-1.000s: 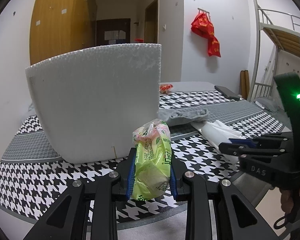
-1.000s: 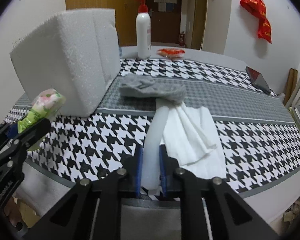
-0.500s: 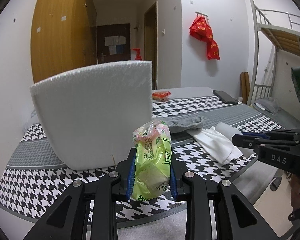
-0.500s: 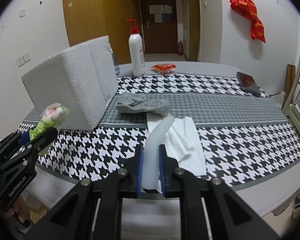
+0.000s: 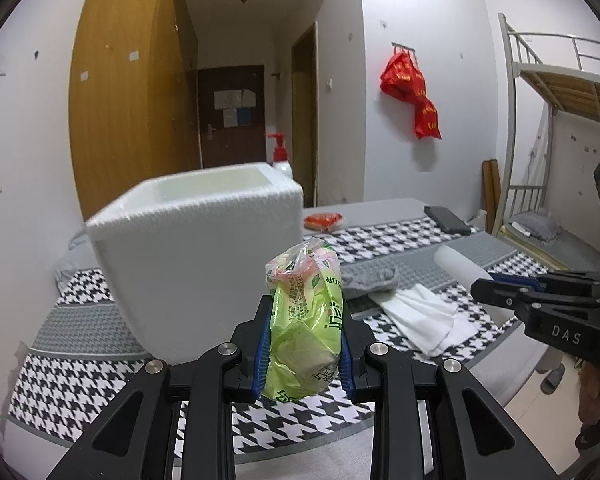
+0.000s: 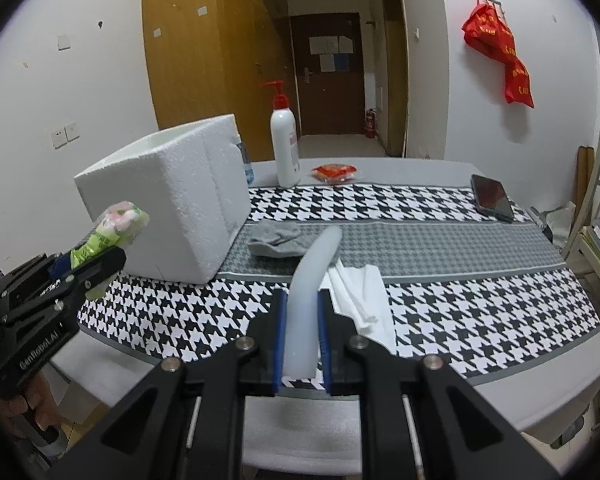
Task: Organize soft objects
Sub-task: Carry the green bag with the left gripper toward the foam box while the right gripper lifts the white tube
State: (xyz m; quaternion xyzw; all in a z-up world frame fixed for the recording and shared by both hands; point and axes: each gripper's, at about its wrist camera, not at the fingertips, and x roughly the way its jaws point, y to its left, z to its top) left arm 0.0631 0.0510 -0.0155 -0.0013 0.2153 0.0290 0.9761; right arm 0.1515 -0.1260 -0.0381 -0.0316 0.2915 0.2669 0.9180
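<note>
My left gripper [image 5: 303, 350] is shut on a green plastic tissue pack [image 5: 304, 320], held upright in the air in front of the white foam box [image 5: 204, 260]. The box's open top shows in the left wrist view. My right gripper [image 6: 302, 344] is shut on a curved white foam tube [image 6: 310, 280], lifted off the table. On the houndstooth cloth lie a grey sock [image 6: 274, 238] and a folded white cloth [image 6: 360, 292]. The left gripper with the tissue pack [image 6: 116, 228] appears at the left of the right wrist view.
A white pump bottle [image 6: 284, 148] with a red top stands behind the foam box. A red snack packet [image 6: 334, 171] and a dark phone [image 6: 492, 196] lie at the table's far side. A bunk bed frame [image 5: 548, 140] stands to the right.
Both grippers have risen with their loads. The foam box now sits lower in the views and its open top has come into sight. The foam tube has come up off the white cloth.
</note>
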